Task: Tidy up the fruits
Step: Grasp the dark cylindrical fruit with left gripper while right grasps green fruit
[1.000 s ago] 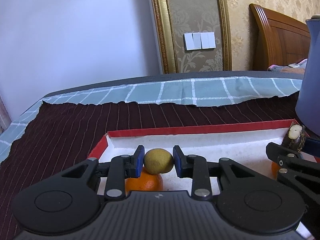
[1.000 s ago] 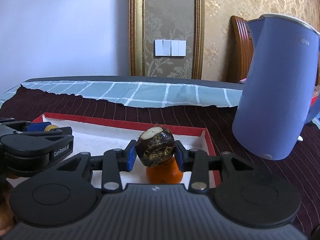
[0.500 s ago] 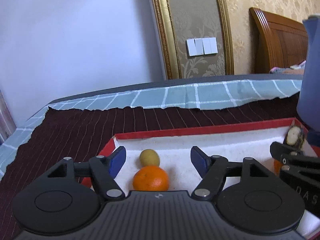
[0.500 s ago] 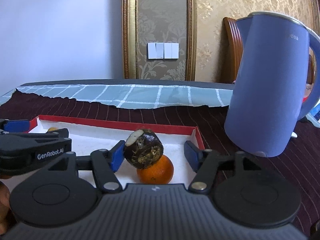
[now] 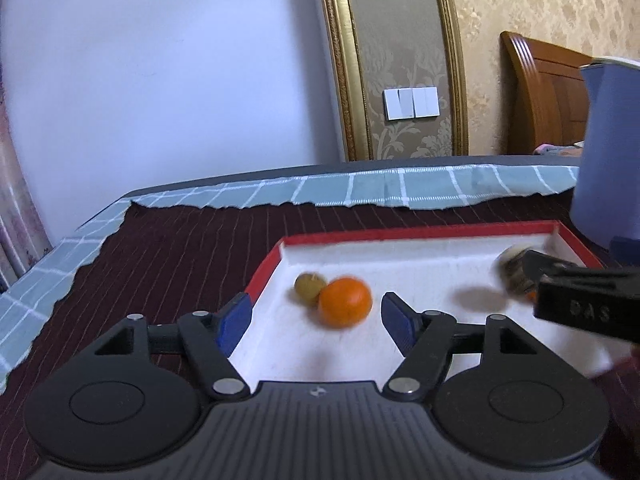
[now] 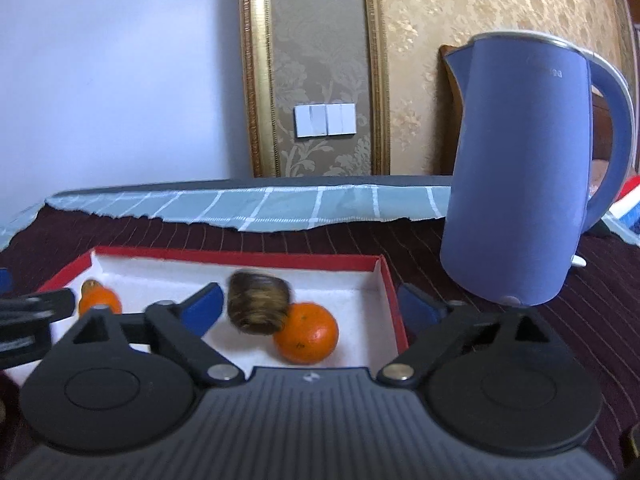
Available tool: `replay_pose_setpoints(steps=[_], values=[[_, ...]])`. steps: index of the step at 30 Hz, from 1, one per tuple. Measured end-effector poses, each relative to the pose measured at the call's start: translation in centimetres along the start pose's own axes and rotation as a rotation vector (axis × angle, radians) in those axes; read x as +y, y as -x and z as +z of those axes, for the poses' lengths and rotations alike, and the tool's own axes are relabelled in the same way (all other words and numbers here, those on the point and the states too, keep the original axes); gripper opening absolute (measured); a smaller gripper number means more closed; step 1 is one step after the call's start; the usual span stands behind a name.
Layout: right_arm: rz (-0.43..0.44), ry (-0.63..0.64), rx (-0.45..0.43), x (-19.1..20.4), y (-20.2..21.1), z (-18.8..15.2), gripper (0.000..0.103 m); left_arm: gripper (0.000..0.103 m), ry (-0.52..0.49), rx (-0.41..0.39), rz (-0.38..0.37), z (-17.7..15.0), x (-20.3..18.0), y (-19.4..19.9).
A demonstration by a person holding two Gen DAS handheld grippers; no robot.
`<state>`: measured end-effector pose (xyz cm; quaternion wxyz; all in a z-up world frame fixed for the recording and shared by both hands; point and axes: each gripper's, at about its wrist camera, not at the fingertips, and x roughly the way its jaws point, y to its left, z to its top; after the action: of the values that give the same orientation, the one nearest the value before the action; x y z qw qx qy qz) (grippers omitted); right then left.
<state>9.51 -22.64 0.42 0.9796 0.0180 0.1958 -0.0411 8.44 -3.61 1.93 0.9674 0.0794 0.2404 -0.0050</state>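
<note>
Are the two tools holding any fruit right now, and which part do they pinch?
Neither. The left tool is open, the orange lying loose in the tray. The right tool is open beside the brown fruit.

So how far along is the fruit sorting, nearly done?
Four fruits lie in the red tray: a yellow-green fruit against an orange, a dark brown fruit against another orange. Left gripper and right gripper are open, holding nothing. No loose fruit shows outside.

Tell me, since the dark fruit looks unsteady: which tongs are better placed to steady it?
Right tongs: open, with the dark fruit between their tips, against an orange. Left tongs face the other orange.
</note>
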Motion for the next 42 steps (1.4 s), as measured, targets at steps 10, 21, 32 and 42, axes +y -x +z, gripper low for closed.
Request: replay_pose_setpoints(steps=[10,21,32,42], values=[[-0.017,-0.013,-0.009,0.7,5.8,-2.4,0.103,0.071,0.032,-0.03,-0.015,-4.8,4.3,4.3],[0.001,0.026,0.001,0.4,11.8,-6.0,0.103,0.08,-0.04,0.004,-0.098,-8.0,7.1,4.4],[0.073,0.041,0.066,0.4,11.8,-6.8,0.103,0.061,-0.003,0.101,-0.124,-7.3,7.4,1.7],[0.066,0.148,0.111,1.8,11.6,-7.7,0.102,0.034,0.056,0.117,-0.151,-7.3,7.7,1.1]])
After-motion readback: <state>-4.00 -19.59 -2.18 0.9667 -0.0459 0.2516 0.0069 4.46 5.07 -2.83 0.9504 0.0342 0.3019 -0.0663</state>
